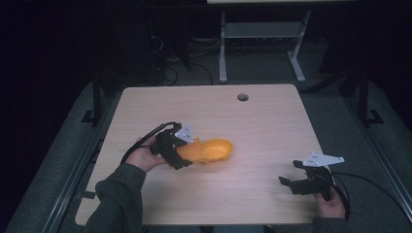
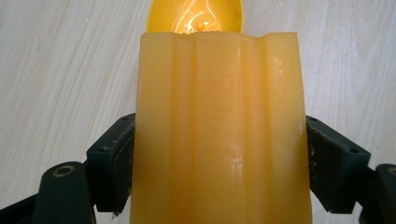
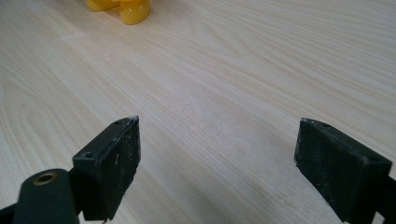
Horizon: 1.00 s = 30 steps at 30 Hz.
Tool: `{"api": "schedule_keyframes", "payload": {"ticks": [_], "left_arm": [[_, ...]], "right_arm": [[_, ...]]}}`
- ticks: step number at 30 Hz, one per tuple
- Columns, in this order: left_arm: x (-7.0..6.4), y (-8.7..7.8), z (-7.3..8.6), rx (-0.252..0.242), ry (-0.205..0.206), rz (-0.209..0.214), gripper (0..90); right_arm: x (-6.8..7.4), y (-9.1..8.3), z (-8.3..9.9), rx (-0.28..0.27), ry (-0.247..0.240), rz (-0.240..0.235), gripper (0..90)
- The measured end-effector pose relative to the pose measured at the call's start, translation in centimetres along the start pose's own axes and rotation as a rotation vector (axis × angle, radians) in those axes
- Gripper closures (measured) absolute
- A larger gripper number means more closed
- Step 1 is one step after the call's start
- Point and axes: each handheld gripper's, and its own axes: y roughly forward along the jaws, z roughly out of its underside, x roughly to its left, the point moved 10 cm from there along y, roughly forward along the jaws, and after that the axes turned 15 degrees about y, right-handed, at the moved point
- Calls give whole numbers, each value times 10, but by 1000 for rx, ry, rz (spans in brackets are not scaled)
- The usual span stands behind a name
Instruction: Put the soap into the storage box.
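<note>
An orange plastic scoop (image 1: 214,149) lies at the left middle of the wooden table (image 1: 262,121), its rounded bowl pointing right. My left gripper (image 1: 186,153) is shut on its wide ribbed handle. In the left gripper view the handle (image 2: 219,93) sits tight between both black jaws of the left gripper (image 2: 219,163), and the glossy bowl (image 2: 196,16) lies beyond it. My right gripper (image 1: 287,172) rests near the table's front right corner. It is open with nothing between its fingers. In the right gripper view the right gripper (image 3: 217,158) stands over bare wood, and the scoop (image 3: 126,7) lies far off.
A round cable hole (image 1: 242,97) sits near the table's far edge. Behind the table stands another desk's metal frame (image 1: 223,48), with cables on the dark floor. Each gripper trails a black cable toward the person.
</note>
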Motion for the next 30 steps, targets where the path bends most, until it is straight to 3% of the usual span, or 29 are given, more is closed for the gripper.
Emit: {"api": "schedule_keyframes", "payload": {"ticks": [20, 30], "left_arm": [[14, 11, -11, 2, 18, 26, 208], [19, 19, -25, -8, 32, 41, 208]], "right_arm": [[0, 0, 0, 1, -1, -1, 139], [1, 1, -1, 0, -4, -5, 139]]}}
